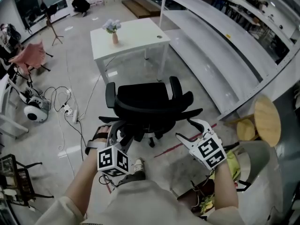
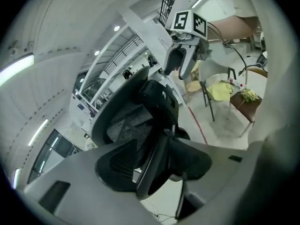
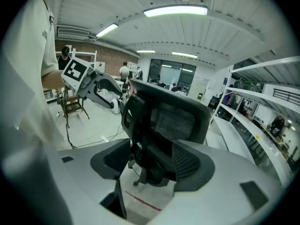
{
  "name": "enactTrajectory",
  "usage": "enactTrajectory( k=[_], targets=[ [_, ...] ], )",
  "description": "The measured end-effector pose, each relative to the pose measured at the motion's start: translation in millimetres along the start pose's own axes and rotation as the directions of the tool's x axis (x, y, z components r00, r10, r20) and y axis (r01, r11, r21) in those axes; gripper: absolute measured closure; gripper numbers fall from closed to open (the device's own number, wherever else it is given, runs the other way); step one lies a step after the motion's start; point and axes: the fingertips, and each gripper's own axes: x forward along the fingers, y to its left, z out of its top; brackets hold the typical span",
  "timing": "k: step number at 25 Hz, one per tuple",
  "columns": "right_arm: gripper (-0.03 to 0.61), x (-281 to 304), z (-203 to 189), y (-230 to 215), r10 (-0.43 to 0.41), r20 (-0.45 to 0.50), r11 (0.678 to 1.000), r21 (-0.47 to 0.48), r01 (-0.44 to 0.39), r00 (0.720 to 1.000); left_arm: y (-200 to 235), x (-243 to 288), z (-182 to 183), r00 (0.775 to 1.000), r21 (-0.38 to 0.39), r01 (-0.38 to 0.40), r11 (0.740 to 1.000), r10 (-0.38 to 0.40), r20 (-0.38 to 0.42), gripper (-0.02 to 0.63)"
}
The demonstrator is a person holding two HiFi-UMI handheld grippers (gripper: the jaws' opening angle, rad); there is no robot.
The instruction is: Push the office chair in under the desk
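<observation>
A black mesh office chair [image 1: 147, 104] stands on the floor with its back toward me, facing a white desk [image 1: 129, 36] a short way beyond it. My left gripper [image 1: 117, 134] is open, just behind the chair's lower left side. My right gripper [image 1: 191, 131] is open too, close behind the chair's right side. In the left gripper view the chair's backrest [image 2: 126, 121] fills the space ahead of the wide jaws [image 2: 157, 172], and the right gripper [image 2: 180, 62] shows beyond it. In the right gripper view the chair [image 3: 173, 121] stands ahead of the open jaws [image 3: 150, 172], with nothing gripped.
A vase of flowers [image 1: 112, 29] stands on the desk. Long white shelving [image 1: 211, 55] runs along the right. Cables and a power strip [image 1: 70, 111] lie on the floor at left, near a white device [image 1: 35, 111]. A round wooden stool [image 1: 267, 121] stands at right.
</observation>
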Motion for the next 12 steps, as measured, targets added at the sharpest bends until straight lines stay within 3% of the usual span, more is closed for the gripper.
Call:
enactTrajectory(
  k=[12],
  targets=[
    [0.286,64,-41,-30,0.052,-0.225,0.989,-0.124,-0.082,0.973,-8,58,-49,0.978,0.053,0.166,0.985,-0.158,-0.136,0.391]
  ],
)
